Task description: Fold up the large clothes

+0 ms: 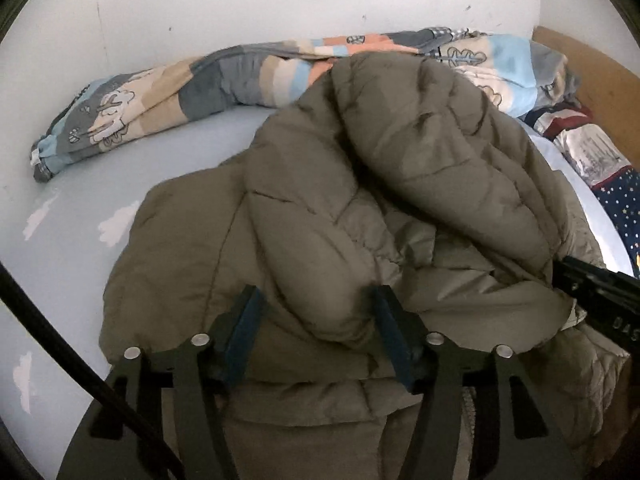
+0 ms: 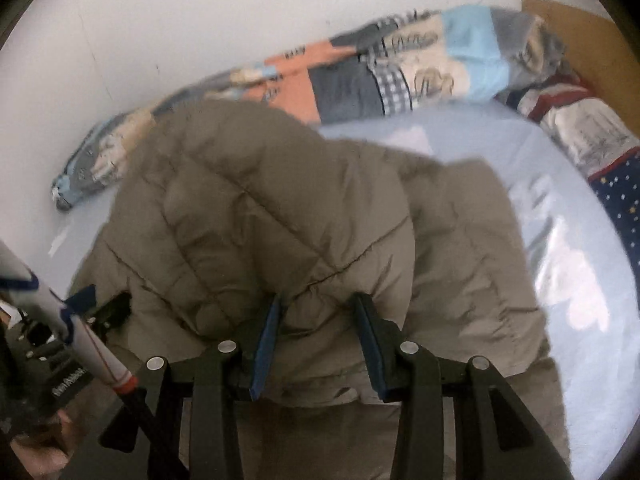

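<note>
Olive-drab quilted jacket [image 1: 360, 200], pale-blue sheet [image 1: 72, 248] with seemingly white clouds.

A white wall [image 1: 280, 4] with small marks stands behind the bed. The sheet [image 1: 80, 208] is pale blue with white clouds. A rolled patchwork quilt [image 1: 168, 92] lies along the wall. A brown wooden headboard [image 1: 592, 80] is at the right, with a starry dark blue pillow [image 2: 624, 200] near it.

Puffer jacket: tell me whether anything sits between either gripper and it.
Nothing visible does. The olive puffer jacket bulges directly between the fingers of the left gripper and of the right gripper. The rolled patchwork quilt lies beyond it, against the wall.
</note>
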A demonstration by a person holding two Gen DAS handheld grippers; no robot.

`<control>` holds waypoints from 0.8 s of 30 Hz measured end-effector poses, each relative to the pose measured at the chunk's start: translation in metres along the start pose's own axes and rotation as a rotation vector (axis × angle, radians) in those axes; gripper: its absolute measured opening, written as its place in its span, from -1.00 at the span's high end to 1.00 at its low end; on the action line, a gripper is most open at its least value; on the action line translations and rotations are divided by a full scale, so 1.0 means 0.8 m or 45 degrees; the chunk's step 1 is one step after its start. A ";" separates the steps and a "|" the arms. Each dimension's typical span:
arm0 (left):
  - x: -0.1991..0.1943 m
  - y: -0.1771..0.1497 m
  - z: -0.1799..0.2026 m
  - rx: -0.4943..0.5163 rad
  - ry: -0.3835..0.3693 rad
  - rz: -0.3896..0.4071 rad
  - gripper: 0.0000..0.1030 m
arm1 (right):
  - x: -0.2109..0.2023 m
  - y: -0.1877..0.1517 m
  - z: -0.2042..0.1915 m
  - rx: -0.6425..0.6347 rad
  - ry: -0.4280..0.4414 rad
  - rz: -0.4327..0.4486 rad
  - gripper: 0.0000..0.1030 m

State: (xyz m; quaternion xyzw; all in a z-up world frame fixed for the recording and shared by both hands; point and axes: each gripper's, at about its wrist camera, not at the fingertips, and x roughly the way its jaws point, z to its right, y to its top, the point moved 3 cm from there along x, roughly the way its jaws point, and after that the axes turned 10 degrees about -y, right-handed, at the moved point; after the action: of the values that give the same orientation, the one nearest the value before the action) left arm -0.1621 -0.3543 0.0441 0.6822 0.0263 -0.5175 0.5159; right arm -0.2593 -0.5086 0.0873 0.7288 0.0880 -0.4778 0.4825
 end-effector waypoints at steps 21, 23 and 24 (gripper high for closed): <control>-0.170 -0.047 0.017 0.007 -0.096 0.116 -0.21 | -0.167 -0.041 0.013 0.142 0.157 0.042 0.04; -0.192 -0.070 0.013 -0.025 -0.097 0.110 -0.22 | -0.192 -0.070 0.016 0.136 0.147 0.047 0.04; -0.201 -0.082 0.011 -0.041 -0.094 0.111 -0.25 | -0.200 -0.082 0.018 0.131 0.149 0.043 0.04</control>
State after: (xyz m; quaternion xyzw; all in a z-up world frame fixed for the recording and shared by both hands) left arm -0.2800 -0.2505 0.1180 0.6548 -0.0141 -0.5189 0.5494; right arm -0.3915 -0.4327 0.1705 0.7807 0.0790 -0.4300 0.4465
